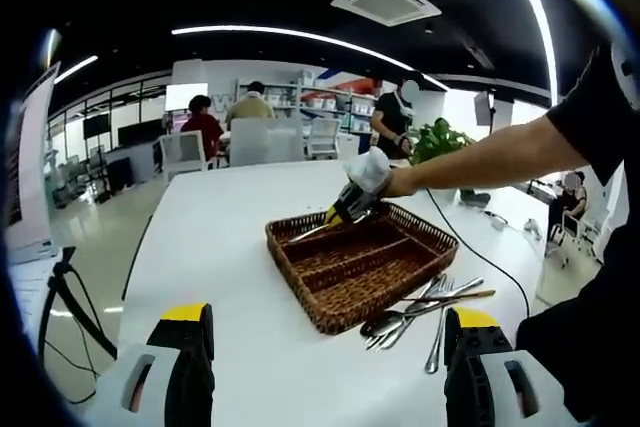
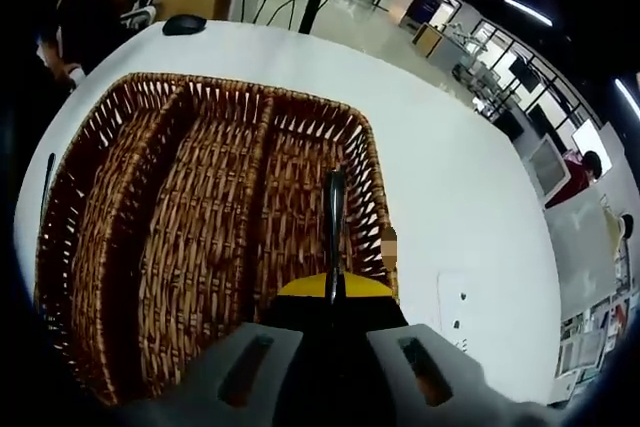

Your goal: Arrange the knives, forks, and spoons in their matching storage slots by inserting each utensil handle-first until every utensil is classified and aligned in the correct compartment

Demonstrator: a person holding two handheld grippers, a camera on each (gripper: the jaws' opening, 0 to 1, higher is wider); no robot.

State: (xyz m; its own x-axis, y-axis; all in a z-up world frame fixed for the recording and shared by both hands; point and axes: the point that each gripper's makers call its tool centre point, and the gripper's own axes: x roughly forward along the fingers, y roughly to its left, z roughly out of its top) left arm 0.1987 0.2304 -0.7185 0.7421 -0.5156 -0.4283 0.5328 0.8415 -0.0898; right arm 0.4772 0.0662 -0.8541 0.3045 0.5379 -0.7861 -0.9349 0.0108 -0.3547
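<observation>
From my left gripper view, my left gripper [image 1: 330,372] is held back over the near edge of the white table [image 1: 230,247], its two yellow-tipped jaws spread wide apart with nothing between them. Ahead sits the wicker basket [image 1: 330,307], a long tray split into three lengthwise compartments. Just beside its near right corner lies a loose pile of utensils [image 1: 425,307] on the tabletop; I can make out spoons and fork tines, with one handle lying across the others. Which pieces are knives I cannot tell at this size.

At the far end of the basket I see my right gripper [image 1: 345,209], held by a gloved hand [image 1: 375,172] on an outstretched arm, angled down into the tray.

From my right gripper view, the right gripper [image 2: 333,292] has its jaws pressed together on a dark slim utensil [image 2: 334,212], which sticks straight out ahead of the yellow tips. It lies over the rightmost compartment as this view has it, close to that side's wall [image 2: 372,187]. I cannot tell whether the utensil touches the basket floor, nor what kind it is. The other two compartments look bare. A black mouse [image 2: 185,23] rests on the table beyond the basket. People sit at desks in the background of the left view.
</observation>
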